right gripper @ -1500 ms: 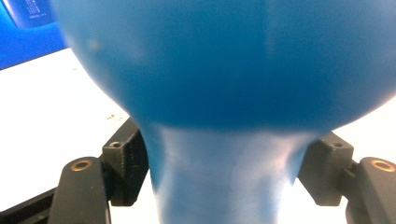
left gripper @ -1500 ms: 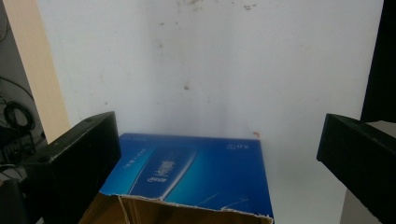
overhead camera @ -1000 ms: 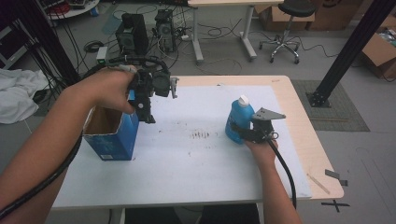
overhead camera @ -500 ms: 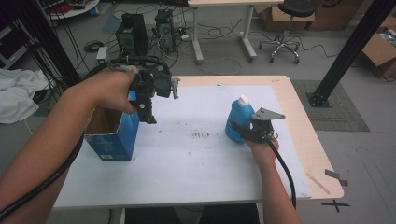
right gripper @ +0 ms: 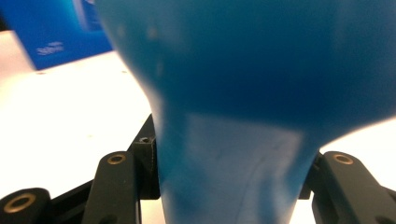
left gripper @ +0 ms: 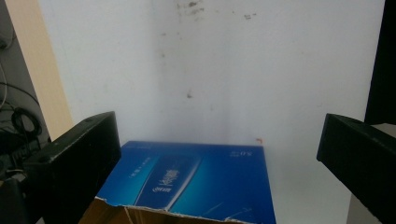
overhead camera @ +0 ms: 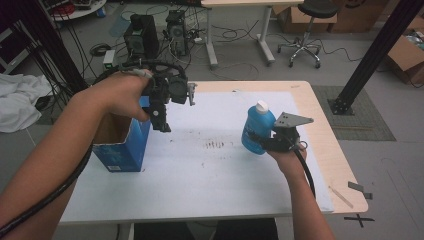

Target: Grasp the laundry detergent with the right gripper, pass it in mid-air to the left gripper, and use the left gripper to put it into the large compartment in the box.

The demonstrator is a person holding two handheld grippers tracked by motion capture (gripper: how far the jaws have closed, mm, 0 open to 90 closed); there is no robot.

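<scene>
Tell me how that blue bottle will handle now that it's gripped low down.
The blue bottle probably holds stiff: the right gripper is clamped on its narrow waist without visible denting. It looks full of liquid, so likely heavy for its size. Gripped low with the white cap high above, it may tend to tilt if swung fast.

right gripper [overhead camera: 257, 140]: my jaws closed in on the blue bottle [overhead camera: 257, 127] and now clamp its narrow waist | blue bottle: lifted a little off the white mat [overhead camera: 210, 175], sitting higher in the high view than a second ago, white cap up, tilted slightly.
</scene>
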